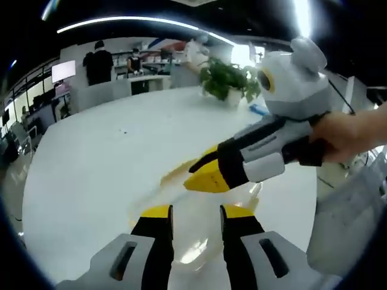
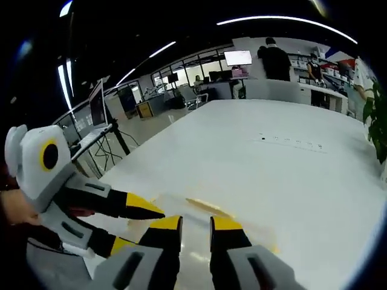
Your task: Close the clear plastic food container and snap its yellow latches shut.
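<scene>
Our left claw and right claw both gape over the clear container on the white bench; its yellow latch lies at twelve o'clock.

No text, label, brand, number or sign can be read in either view. The lit screen beyond the far edge of the white table shows a bright blank face, its content too small and blurred to make out.
</scene>
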A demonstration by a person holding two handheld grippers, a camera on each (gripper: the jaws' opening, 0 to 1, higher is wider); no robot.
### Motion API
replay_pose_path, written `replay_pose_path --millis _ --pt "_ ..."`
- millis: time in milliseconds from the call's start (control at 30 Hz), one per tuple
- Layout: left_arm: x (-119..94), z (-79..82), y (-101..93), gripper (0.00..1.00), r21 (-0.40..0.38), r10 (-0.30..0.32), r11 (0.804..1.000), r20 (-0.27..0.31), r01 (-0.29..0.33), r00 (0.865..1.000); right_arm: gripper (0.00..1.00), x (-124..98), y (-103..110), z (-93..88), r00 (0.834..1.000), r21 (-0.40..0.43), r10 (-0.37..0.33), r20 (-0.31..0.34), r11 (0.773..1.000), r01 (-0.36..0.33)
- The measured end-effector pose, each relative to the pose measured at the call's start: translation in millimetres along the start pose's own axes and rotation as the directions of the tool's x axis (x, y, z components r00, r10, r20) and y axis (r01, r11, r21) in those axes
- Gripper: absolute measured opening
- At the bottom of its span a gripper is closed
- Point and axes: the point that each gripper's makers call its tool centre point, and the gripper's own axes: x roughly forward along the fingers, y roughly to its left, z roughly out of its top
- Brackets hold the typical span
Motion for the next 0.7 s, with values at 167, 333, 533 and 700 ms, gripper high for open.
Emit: replay_pose_path --millis 167,333,533,700 --pt "-1 -4.2 -13.5 0.34 0.062 -0.036 0.997 -0.019 0.037 0.999 0.15 3 1 8.7 1.000 -0.036 0.011 -0.002 0.999 -0.011" --pt "-2 -8.1 -23.0 0.38 0.155 -0.056 0.986 -0.041 0.062 0.998 0.18 7 -1 13.1 0.999 -0.074 0.031 -0.017 0.997 -0.032" --pt "-1 -15.8 -31.2 0.46 0.274 -0.071 0.958 -0.078 0.090 0.994 0.28 12 5 8.3 0.985 -0.132 0.154 -0.076 0.978 -0.163" --pt "1 -18.5 -33.2 0.49 0.352 -0.061 0.931 -0.097 0.091 0.993 0.32 14 9 9.8 0.961 -0.203 0.235 -0.144 0.944 -0.261"
